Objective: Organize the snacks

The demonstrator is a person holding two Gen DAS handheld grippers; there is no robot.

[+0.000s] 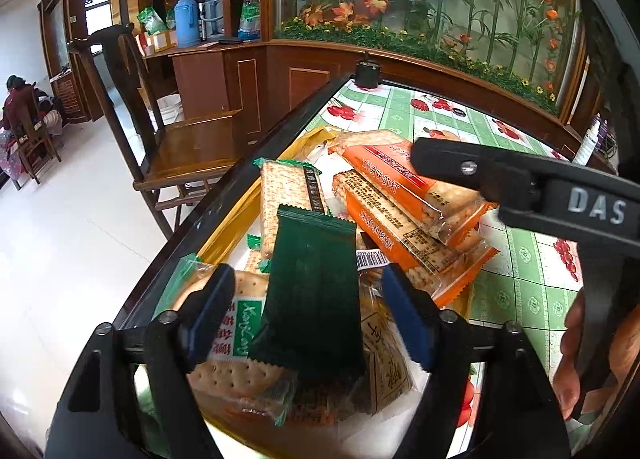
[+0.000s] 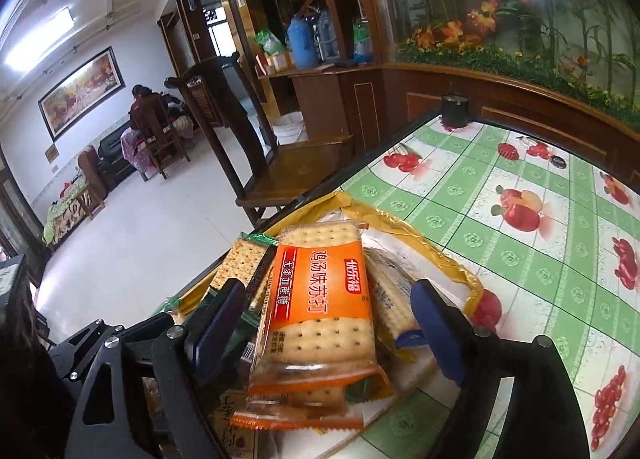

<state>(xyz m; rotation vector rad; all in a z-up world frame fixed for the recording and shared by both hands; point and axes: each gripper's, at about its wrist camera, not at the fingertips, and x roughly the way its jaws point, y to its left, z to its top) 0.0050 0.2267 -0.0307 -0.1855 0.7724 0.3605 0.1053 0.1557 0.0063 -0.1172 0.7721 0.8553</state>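
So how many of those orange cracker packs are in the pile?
2 show clearly: the upper orange pack between the right gripper's fingers, the lower orange pack under it. More may be buried.

Orange cracker packs (image 1: 404, 215): three. Dark green packet (image 1: 312, 291): one. Wooden chair (image 1: 176, 143): one.

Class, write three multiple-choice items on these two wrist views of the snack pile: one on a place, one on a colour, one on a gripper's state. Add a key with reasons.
1. Where does the small black cup stand?
A. at the table's far corner
B. on the chair
C. among the snacks

2. What colour is the packet between the left gripper's fingers?
A. orange
B. dark green
C. white

3. How is the right gripper?
A. shut on a packet
B. open above the orange cracker pack
C. out of view

Key: A, it sits at the tablecloth's far corner; B, plain dark green wrapper; B, both blue pads stand clear of the pack.
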